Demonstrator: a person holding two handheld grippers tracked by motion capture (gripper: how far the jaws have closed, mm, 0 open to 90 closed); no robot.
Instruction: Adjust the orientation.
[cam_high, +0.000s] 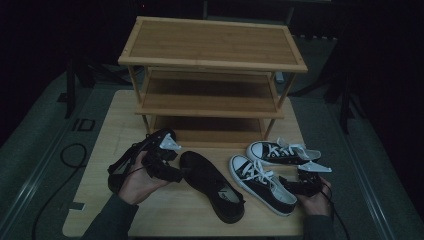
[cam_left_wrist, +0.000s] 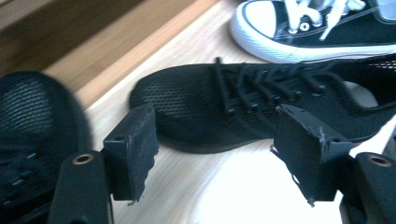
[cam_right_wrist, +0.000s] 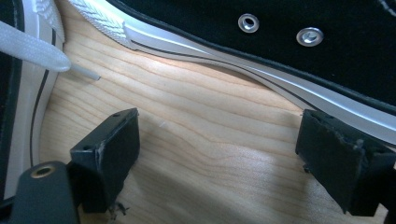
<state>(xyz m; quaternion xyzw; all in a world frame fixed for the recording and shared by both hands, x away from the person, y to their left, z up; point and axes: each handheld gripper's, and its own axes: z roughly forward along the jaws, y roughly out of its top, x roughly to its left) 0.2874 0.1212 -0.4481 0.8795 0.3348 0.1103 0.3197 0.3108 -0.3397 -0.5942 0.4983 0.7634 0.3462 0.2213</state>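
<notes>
Now your left gripper gapes wide, empty, black mesh shoe at 12 o'clock. Right gripper also wide, nothing held, over bare table.

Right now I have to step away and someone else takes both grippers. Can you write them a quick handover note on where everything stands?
Left gripper: open, empty, jaws wide apart, aimed at the all-black mesh lace-up shoe on the light wooden table.
Right gripper: open, empty, low over bare table between the two black canvas sneakers with white soles and laces, nearer one, farther one.
Another dark shoe lies by the left gripper, near the person's left hand.
Three-tier bamboo shoe rack: its shelves look bare.
Done: nothing shelved. Left, presumably: all four shoes onto the rack.
</notes>
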